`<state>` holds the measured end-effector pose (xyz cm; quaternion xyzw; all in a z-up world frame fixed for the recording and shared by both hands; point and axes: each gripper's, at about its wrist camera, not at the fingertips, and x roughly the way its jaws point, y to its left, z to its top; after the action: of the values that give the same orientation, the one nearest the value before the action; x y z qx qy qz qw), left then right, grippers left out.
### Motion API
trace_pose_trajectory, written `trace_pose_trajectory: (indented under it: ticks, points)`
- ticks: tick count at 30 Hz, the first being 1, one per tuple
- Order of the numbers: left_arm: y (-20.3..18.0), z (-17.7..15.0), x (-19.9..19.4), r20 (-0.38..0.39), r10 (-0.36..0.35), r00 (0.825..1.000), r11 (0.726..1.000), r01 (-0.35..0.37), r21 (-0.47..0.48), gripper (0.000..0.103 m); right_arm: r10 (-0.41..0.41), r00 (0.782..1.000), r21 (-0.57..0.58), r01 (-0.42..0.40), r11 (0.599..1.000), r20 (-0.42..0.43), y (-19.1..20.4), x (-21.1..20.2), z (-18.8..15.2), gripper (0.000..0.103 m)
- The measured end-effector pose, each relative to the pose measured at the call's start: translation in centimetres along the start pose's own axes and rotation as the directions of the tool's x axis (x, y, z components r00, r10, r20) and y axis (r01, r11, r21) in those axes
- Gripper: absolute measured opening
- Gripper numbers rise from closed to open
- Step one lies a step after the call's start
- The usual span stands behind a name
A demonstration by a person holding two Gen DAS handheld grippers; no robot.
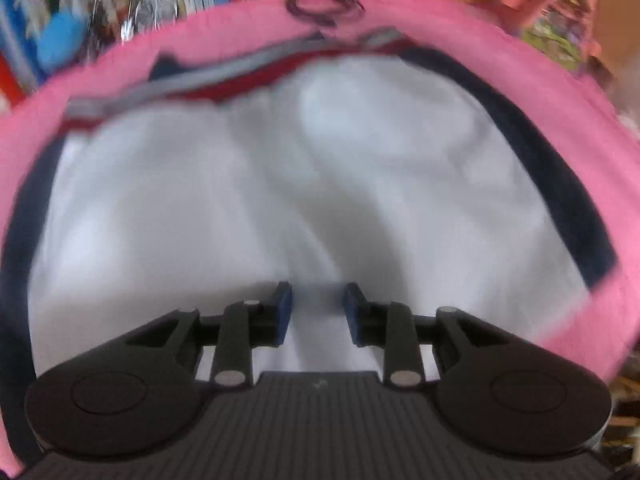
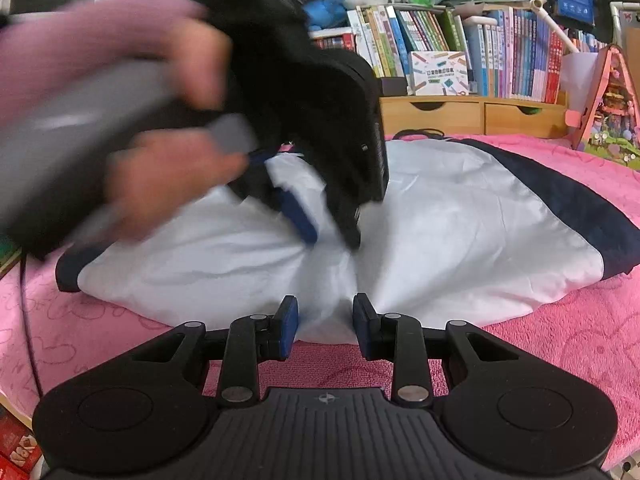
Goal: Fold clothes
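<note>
Your right claw [image 2: 325, 326] sits low at the near hem of the white jacket [image 2: 440, 216], which lies spread on the pink blanket [image 2: 560, 344] straight ahead of it. A pinch of white cloth bunches up between its blue pads, so it seems to be grasping the hem, though the view there is poor and the pads may not be fully pressing.

Your left claw [image 1: 318, 312] hangs over the middle of the jacket [image 1: 240, 200], pointing steeply down, its jaws released with only smooth cloth showing in the gap. From the right claw's side you see it ahead and to the left, your left hand [image 2: 168, 160] wrapped round the grey handle, the pink sleeve [image 2: 80, 36] above it.

What could go wrong: if the left claw clenches where it hangs now, it may take only the top layer, and the fold will drag the lining out of line. The slick fabric could slip from the right claw's shallow pinch once you lift. The dark trim [image 2: 580, 208] on the far right side may trail and crease under the fold. A dark ring [image 1: 324, 6] lies on the blanket beyond the collar and could catch the cloth.
</note>
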<state>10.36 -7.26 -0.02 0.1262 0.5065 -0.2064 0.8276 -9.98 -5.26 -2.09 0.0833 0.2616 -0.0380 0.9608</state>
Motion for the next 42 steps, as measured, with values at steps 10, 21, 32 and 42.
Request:
trace_pose_trajectory:
  ticks: [10,21,32,42]
  points:
    - [3.3,7.4,3.5,0.036,0.094,0.995,0.98,-0.085,-0.18,0.028,0.004,1.0,-0.013,-0.004,1.0,-0.004,-0.2,0.0,0.1,0.031]
    - [-1.8,-4.5,-6.5,0.069,-0.026,0.997,0.995,0.019,0.102,0.027,-0.002,1.0,-0.007,0.002,1.0,0.006,-0.1,-0.1,0.2,0.031]
    - [0.5,1.6,1.6,0.096,0.029,0.995,0.999,-0.031,0.025,0.036,-0.002,1.0,-0.04,0.003,0.999,0.018,0.0,-0.4,0.0,0.031]
    - [3.8,5.0,0.5,0.089,0.062,0.994,0.988,-0.048,-0.149,0.024,0.017,1.0,-0.068,-0.016,0.998,0.022,-0.3,-0.9,0.0,0.031]
